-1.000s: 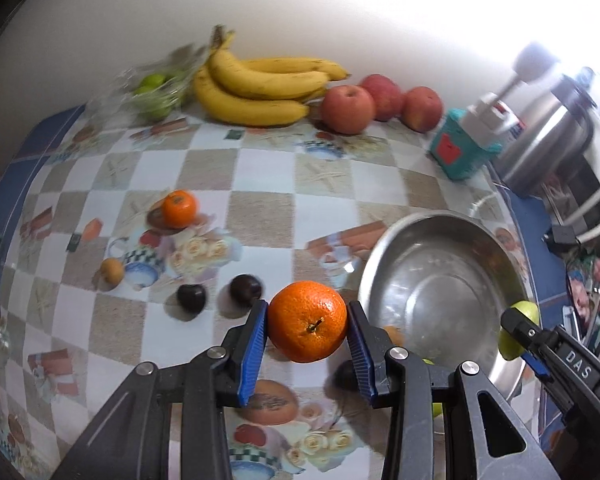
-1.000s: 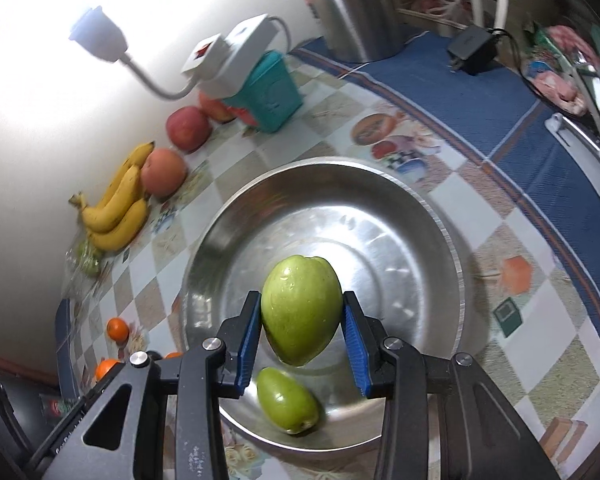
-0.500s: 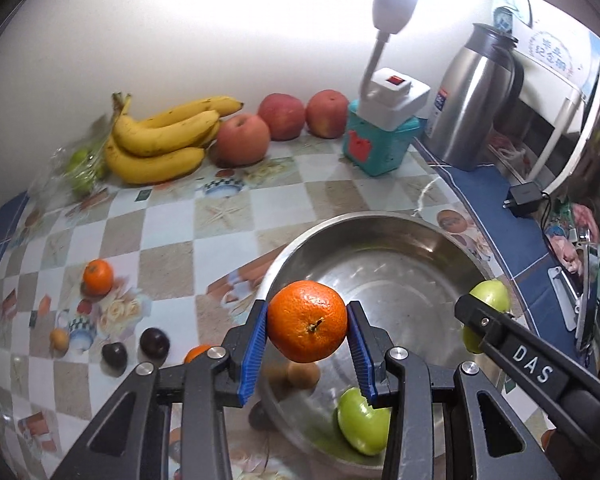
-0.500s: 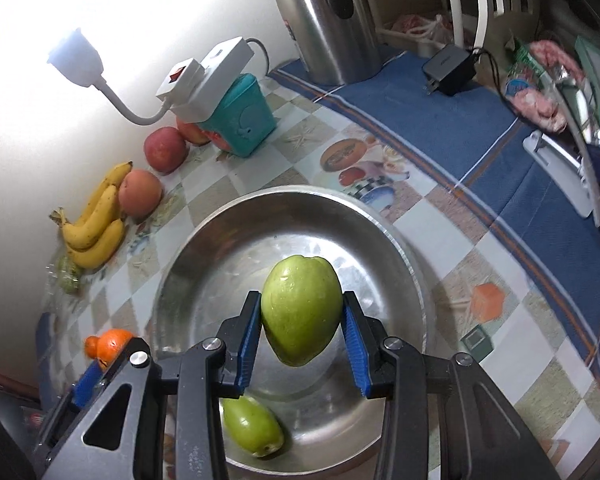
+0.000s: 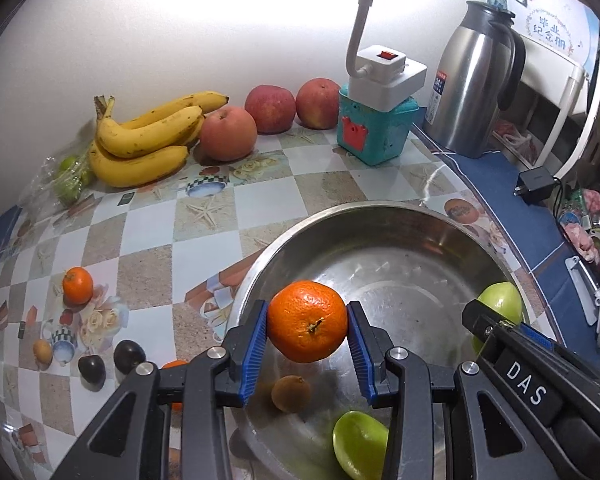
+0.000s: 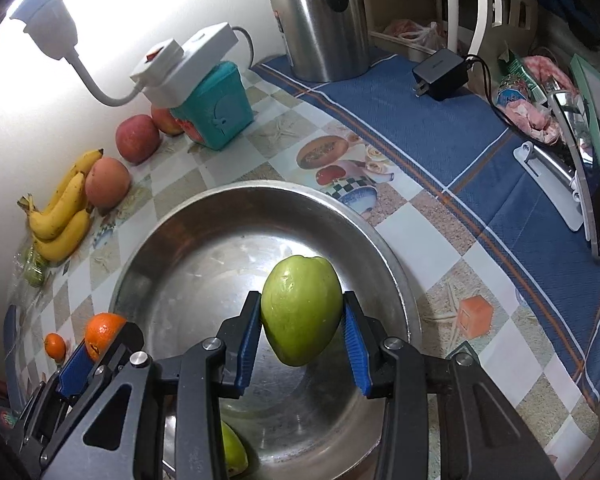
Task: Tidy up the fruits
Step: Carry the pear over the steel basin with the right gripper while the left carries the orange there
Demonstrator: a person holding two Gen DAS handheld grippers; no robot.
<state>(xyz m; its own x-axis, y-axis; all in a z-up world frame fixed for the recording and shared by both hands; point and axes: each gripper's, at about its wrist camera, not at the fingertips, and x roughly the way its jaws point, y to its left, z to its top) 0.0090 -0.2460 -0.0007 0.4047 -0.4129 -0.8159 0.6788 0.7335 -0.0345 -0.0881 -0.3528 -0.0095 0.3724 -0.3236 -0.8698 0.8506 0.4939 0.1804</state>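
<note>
Left gripper (image 5: pixel 307 354), lower centre of the left wrist view: blue pads clamped on both sides of an orange (image 5: pixel 307 321), held clear above the near left rim of the steel bowl (image 5: pixel 340 216). Right gripper (image 6: pixel 302 350), lower centre of the right wrist view: pads clamped on a green fruit (image 6: pixel 301 310), held above the bowl interior. In the left view, lying in the bowl at lower centre: a small brown fruit (image 5: pixel 291 393) and a second green fruit (image 5: pixel 359 443). On the checked tablecloth (image 5: pixel 148 236), left of the bowl: a small orange (image 5: pixel 77 285), two dark round fruits (image 5: pixel 129 355), a small tan fruit (image 5: pixel 43 352); another orange partly hidden behind the left finger. Along the wall, upper left: a bag of green fruit (image 5: pixel 70 178), bananas (image 5: pixel 148 140), three apples (image 5: pixel 269 109), in a row. Upper centre: teal box (image 5: pixel 374 130) with a white lamp (image 5: pixel 384 68) on top. Upper right: steel flask (image 5: pixel 474 80) on blue cloth, black charger (image 5: pixel 534 184) to its lower right
</note>
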